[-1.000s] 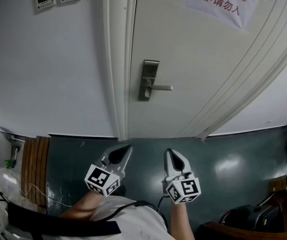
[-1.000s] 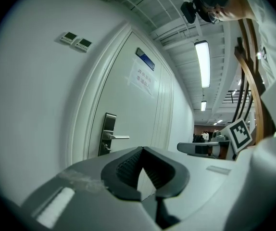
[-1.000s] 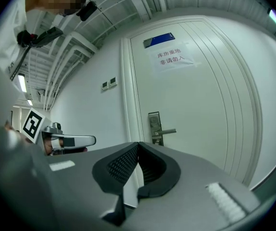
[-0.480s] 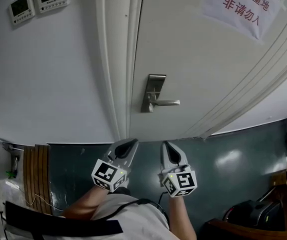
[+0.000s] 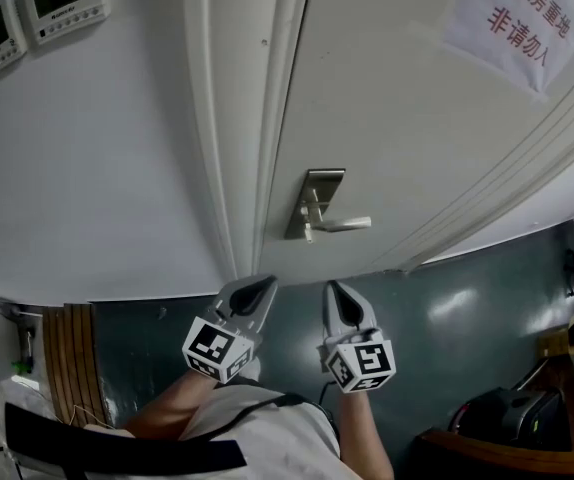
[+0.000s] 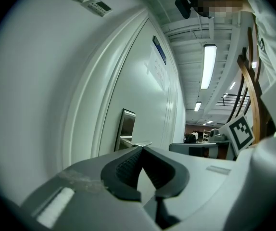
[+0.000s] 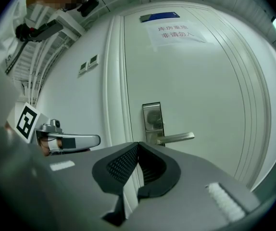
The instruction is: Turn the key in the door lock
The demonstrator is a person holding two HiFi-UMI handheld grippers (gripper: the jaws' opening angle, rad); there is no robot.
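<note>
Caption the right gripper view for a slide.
Shut right gripper faces a white door with a metal lever handle and a paper notice above.

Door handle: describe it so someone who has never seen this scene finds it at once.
Find the white door with the paper notice. Near its left edge sits a tall metal plate. The handle is the silver lever pointing right from that plate, the only bar on the door.

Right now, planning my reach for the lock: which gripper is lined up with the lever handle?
The right gripper, in line with the lever handle; the left gripper faces the door frame instead.
</note>
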